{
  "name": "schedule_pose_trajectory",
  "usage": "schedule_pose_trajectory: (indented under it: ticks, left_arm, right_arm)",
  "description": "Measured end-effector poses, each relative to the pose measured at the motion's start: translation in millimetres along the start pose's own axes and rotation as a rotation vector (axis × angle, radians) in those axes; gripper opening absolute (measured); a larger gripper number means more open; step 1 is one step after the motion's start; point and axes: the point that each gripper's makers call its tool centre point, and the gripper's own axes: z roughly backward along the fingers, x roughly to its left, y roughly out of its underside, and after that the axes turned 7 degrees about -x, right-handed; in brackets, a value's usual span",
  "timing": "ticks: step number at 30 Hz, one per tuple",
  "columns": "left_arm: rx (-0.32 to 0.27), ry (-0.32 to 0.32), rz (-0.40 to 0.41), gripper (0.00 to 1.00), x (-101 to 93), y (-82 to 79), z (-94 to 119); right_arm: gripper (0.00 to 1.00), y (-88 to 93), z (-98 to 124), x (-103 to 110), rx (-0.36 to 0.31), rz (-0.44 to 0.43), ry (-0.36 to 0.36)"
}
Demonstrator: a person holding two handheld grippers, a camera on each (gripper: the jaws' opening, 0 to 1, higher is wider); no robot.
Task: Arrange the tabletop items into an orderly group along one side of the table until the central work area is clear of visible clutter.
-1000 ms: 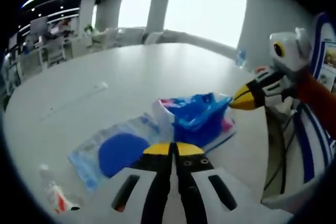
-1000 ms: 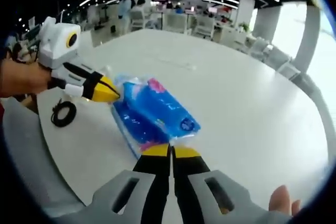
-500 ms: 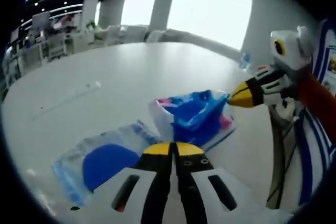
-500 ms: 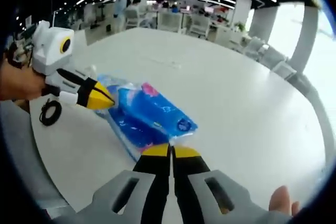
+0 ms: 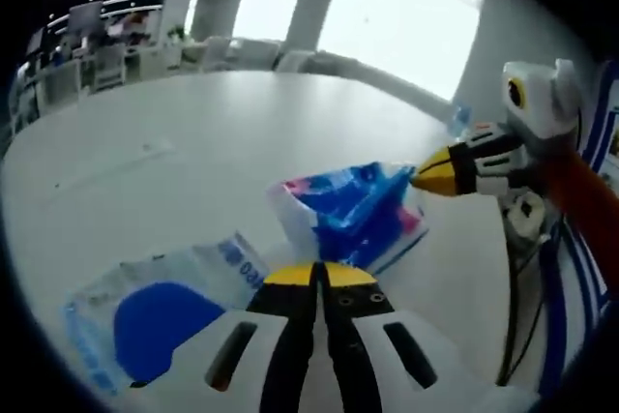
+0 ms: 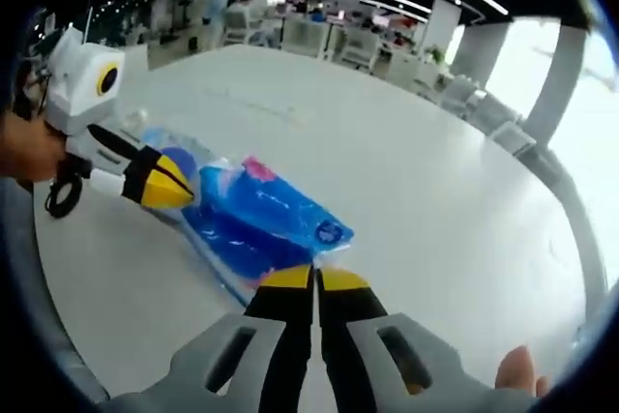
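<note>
Two tongs meet over one blue packet (image 5: 356,212) near the surface's (image 5: 193,132) rim. The left tongs (image 5: 320,276) have their yellow tips pressed together with nothing between them, and the packet lies just ahead of those tips. The right tongs (image 6: 315,280) are likewise closed and empty, their tips at the near corner of the same packet (image 6: 266,224). In the left gripper view the right tongs (image 5: 437,173) come in from the right and touch, or nearly touch, the packet's far end; I cannot tell which. In the right gripper view the left tongs (image 6: 166,186) come in from the left at the packet's other end.

A flat clear pouch (image 5: 160,307) with a dark blue disc inside lies left of the left tongs, close to the packet.

Judging by this, the step in hand is nudging the packet and pouch together into a group at this side. The next move likely calls for either opening one pair to pinch the packet's wrapper or pushing it sideways with closed tips toward the pouch.

Much open room lies ahead of both tongs: the middle of the surface is bare. The rim runs close behind the packet in the right gripper view, where a black cable coil (image 6: 60,195) sits beyond the left tongs, so any push should run along the edge, not toward it.
</note>
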Motion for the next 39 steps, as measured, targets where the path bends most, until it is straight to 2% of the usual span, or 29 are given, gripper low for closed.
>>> schedule_pose_trajectory:
  ticks: [8,20,35,39]
  left_arm:
    - [0.012,0.000,0.006,0.00,-5.7,7.3,-15]
    - [0.039,-0.015,0.018,0.00,1.6,17.7,-26]
    - [0.073,-0.028,0.019,0.01,4.7,28.2,-31]
    - [0.077,-0.025,0.010,0.01,3.9,29.1,-31]
  right_arm:
    - [0.01,13.4,-17,-12,0.014,0.046,0.014]
    - [0.02,15.8,-42,-18,0.001,0.075,-0.001]
    - [0.02,31.8,-57,-18,0.035,0.074,-0.013]
    - [0.02,30.2,-58,-17,0.028,0.075,-0.016]
